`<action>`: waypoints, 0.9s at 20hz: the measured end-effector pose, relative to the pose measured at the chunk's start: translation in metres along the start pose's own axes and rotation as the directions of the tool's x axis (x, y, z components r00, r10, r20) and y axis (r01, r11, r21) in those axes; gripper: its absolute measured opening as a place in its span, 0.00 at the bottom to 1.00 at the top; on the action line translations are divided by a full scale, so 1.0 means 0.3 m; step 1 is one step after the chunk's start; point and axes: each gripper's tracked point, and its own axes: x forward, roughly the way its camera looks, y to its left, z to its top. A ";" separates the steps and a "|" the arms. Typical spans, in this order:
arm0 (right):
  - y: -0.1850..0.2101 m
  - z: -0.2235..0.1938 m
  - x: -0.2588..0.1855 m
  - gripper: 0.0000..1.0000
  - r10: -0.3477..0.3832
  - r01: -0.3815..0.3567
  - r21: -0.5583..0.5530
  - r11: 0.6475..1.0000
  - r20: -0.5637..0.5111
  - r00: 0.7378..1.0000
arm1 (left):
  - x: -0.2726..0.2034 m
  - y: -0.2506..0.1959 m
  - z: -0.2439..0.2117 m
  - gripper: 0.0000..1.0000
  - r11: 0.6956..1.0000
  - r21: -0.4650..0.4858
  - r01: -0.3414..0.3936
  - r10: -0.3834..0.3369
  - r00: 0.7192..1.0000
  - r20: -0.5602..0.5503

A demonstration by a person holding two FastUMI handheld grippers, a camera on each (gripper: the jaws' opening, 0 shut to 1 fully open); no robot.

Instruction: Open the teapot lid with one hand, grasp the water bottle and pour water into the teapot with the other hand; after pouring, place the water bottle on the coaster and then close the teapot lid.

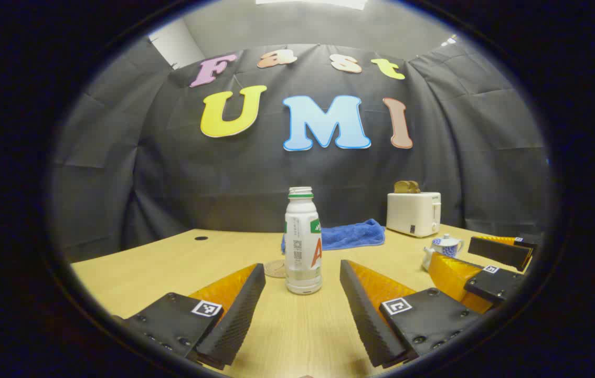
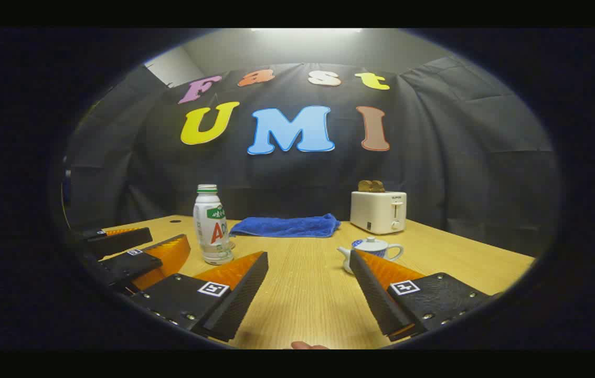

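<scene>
Table (image 1: 171,262) bare up front, so I have room. Water bottle (image 1: 303,241) stands uncapped, centred ahead of my left gripper (image 1: 303,310), jaws spread for it. Teapot (image 2: 373,249), lid on, just beyond right gripper (image 2: 310,294), jaws spread too. Coaster (image 1: 275,269) beside bottle.

The left gripper view is taken low over the table (image 1: 171,262), facing the back wall, with the water bottle (image 1: 303,241) seen close and nearly centred between the fingers. The right gripper view is taken from a similar height, further right, facing the same wall; the teapot (image 2: 372,251) is seen near, the bottle (image 2: 212,226) off to the left. Shared by both are the tabletop, the blue cloth (image 1: 352,234), the toaster (image 1: 413,212) and each other's gripper at the edge
</scene>
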 end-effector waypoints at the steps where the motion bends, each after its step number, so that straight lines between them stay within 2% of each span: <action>1: -0.005 -0.003 -0.001 0.96 0.000 0.000 -0.005 1.000 -0.003 1.000 | -0.001 -0.001 0.002 1.00 1.000 0.003 0.001 -0.001 1.000 -0.003; 3: -0.002 -0.003 -0.002 0.96 0.010 -0.010 -0.003 1.000 -0.003 1.000 | -0.003 0.002 0.000 1.00 1.000 0.001 0.001 -0.001 1.000 -0.004; 4: 0.001 -0.001 -0.002 0.96 0.015 -0.015 -0.004 1.000 -0.004 1.000 | -0.001 0.001 -0.002 0.89 1.000 0.004 0.002 -0.002 1.000 -0.005; 11: 0.003 -0.002 -0.006 0.96 0.018 -0.018 -0.003 1.000 -0.004 1.000 | -0.004 -0.004 -0.001 1.00 1.000 0.005 0.017 -0.017 1.000 -0.008; 14: 0.004 0.001 -0.005 0.96 0.020 -0.020 -0.003 1.000 -0.004 1.000 | -0.004 -0.018 -0.003 1.00 0.999 0.002 0.043 -0.043 0.999 -0.009; 15: 0.013 -0.002 -0.004 0.96 0.037 -0.037 -0.004 0.999 -0.004 0.999 | -0.003 -0.029 -0.004 0.89 0.998 0.004 0.062 -0.062 0.998 -0.010; 16: 0.031 -0.001 0.000 0.96 0.072 -0.072 -0.004 0.997 -0.004 0.997 | 0.000 -0.044 -0.002 1.00 0.996 0.002 0.088 -0.087 0.996 -0.012; 17: 0.052 -0.003 0.005 0.96 0.115 -0.115 -0.003 0.993 -0.005 0.993 | 0.003 -0.058 -0.006 1.00 0.994 0.002 0.110 -0.110 0.994 -0.015; 18: 0.060 -0.004 0.009 0.96 0.138 -0.138 0.004 0.990 -0.010 0.990 | 0.009 -0.055 -0.003 0.95 0.994 -0.001 0.109 -0.109 0.994 -0.012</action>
